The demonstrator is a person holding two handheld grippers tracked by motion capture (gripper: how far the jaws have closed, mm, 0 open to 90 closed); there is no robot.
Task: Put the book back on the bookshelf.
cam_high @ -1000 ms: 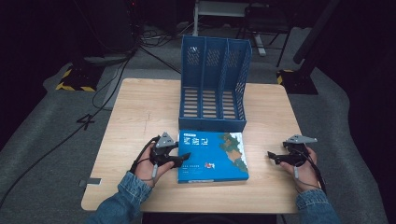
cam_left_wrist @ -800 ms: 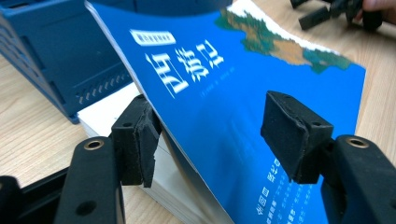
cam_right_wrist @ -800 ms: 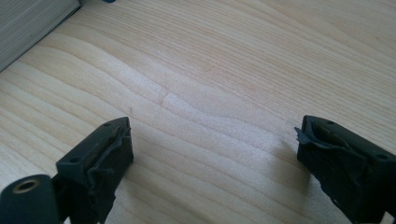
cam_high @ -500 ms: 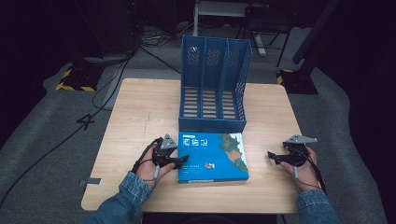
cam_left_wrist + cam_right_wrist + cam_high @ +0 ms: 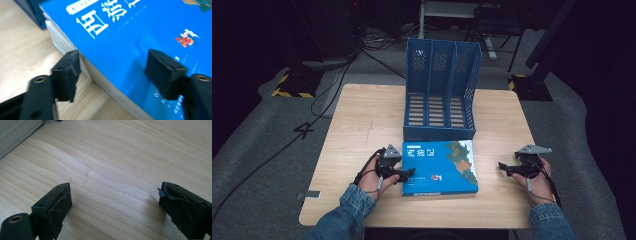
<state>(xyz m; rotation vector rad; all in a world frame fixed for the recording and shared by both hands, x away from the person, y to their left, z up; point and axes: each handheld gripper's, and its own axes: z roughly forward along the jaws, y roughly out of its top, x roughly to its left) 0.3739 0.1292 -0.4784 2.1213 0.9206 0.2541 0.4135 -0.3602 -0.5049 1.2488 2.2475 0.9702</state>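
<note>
Left gripper [image 5: 112, 67] first: its jaws are spread wide and have just been opening further, straddling the left edge of the book [image 5: 439, 167]. One jaw sits over the blue cover, the other hangs beside the page block above the wood, and neither pad presses on anything. The book lies flat on the bench [image 5: 362, 120], its far edge just in front of the blue file rack [image 5: 441, 90].

Over to the right gripper [image 5: 113, 205]: jaws spread, nothing between them but bare wood, parked well apart from the book's right side, with a corner of the page block just showing at the upper left of its view.

The step in hand looks like taking hold of the book, probably to stand it in the rack (three upright slots, all open at the front). To do it well, I'd slide the lower jaw fully under the page block before closing, so that the whole thickness is caught and not just the cover. The right gripper could then steady the far side during the lift.

The bench is pale, clean-grained wood. Around it: grey carpet, trailing cables, yellow-black floor tape at the left, and dark stands behind.
</note>
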